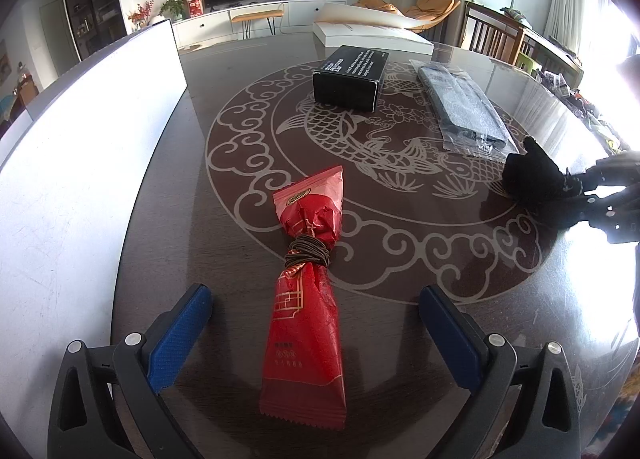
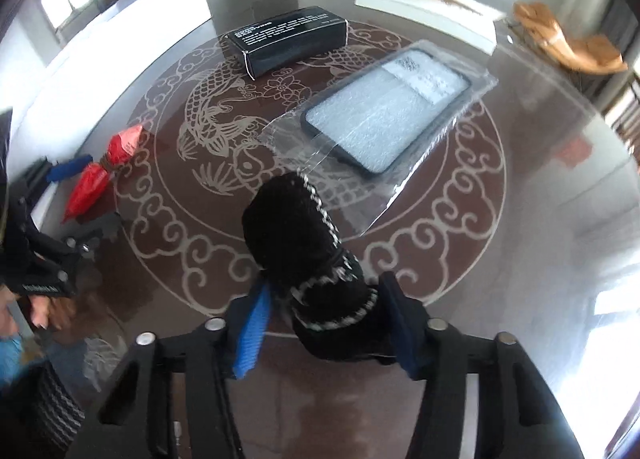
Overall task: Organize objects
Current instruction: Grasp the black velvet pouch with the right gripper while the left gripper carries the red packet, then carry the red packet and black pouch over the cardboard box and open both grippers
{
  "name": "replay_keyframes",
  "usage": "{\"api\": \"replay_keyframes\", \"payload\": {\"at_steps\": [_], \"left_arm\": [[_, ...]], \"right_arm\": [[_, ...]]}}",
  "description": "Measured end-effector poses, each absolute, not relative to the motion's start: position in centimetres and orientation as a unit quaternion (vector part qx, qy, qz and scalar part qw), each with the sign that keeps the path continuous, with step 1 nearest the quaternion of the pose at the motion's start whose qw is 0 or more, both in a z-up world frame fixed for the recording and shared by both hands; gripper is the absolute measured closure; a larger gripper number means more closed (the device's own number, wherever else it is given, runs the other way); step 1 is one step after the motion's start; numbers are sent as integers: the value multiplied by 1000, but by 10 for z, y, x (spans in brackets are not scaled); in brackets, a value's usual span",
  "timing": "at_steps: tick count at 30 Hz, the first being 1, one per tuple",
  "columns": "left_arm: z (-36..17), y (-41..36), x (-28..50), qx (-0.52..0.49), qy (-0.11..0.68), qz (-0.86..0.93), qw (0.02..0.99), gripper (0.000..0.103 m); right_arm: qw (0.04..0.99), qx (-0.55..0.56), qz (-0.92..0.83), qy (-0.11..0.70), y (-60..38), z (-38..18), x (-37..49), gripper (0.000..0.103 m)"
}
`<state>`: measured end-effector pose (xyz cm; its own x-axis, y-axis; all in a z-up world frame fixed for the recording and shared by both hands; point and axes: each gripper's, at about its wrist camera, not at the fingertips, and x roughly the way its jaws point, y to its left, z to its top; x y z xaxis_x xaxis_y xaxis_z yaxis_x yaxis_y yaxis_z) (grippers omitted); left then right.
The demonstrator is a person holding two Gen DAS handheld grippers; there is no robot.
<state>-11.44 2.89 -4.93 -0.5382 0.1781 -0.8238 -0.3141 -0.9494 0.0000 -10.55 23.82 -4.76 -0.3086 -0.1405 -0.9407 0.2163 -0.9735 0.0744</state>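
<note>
A red snack packet (image 1: 308, 315) with a brown hair tie (image 1: 308, 253) wound round its middle lies on the dark patterned table (image 1: 240, 147). My left gripper (image 1: 316, 323) is open, its blue pads on either side of the packet's lower half, not touching. My right gripper (image 2: 324, 311) is shut on a black knitted sock (image 2: 296, 243) with white stitching; it shows at the right edge of the left wrist view (image 1: 532, 179). A black box (image 1: 350, 77) and a phone case in a clear bag (image 1: 464, 107) lie further back. The packet also shows in the right wrist view (image 2: 100, 175).
A white board (image 1: 80, 163) runs along the table's left side. A flat white box (image 1: 372, 37) sits at the far edge. Wooden chairs (image 1: 496, 35) stand behind the table at right. A person's hand (image 2: 48, 311) holds the left gripper.
</note>
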Motion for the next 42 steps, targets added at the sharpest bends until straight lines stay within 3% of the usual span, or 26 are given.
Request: {"api": "replay_keyframes", "payload": {"at_steps": [3,4,5,6,7,10,11,12,13,14,15,16,21,29,36,41,42], "left_arm": [[-49,29,-115,-460,74,874,141,0],[-49,29,-115,-460,74,873,142,0],[-49,28,-113,-461,76,873,143,0],[-48,28,-113,-465,79,869,148,0],[-48,28,-113,-471,85,864,155,0],[-45,22,-108,-480,80,858,167,0],[-43,19,-107,-476,73,860,171,5],[-41,17,-106,-467,74,865,168,23],[-39,16,-106,-459,83,870,161,33],[-37,15,-105,-451,87,873,164,55],[-36,12,-105,-447,83,875,168,82],[-35,9,-106,-449,76,874,170,83],[-13,-13,-77,-425,19,886,186,83],[57,-69,-13,-363,-111,904,197,83],[111,-184,0,-315,-95,941,83,83],[84,-251,-27,-372,-77,925,-15,82],[73,-259,-35,-393,-75,916,-29,79]], "right_arm": [[129,603,-782,-89,237,-41,-92,61],[128,603,-782,-98,234,-39,-89,54],[120,602,-784,-94,232,-37,-86,46],[109,598,-789,-84,230,-34,-85,30],[102,591,-797,-73,228,-29,-83,21],[102,578,-809,-31,215,-24,-78,19],[107,578,-809,-16,210,-25,-78,19],[108,575,-811,5,203,-27,-78,19],[107,570,-814,28,198,-29,-79,21],[105,561,-820,50,192,-31,-79,27],[106,553,-824,62,191,-32,-81,51],[106,553,-824,63,190,-35,-81,69],[107,530,-841,-21,196,-22,-62,69],[162,460,-867,-99,146,47,-31,69],[292,411,-859,-91,10,101,-31,69],[351,432,-828,-66,-93,84,-46,68],[357,443,-820,-65,-108,75,-51,66]]}}
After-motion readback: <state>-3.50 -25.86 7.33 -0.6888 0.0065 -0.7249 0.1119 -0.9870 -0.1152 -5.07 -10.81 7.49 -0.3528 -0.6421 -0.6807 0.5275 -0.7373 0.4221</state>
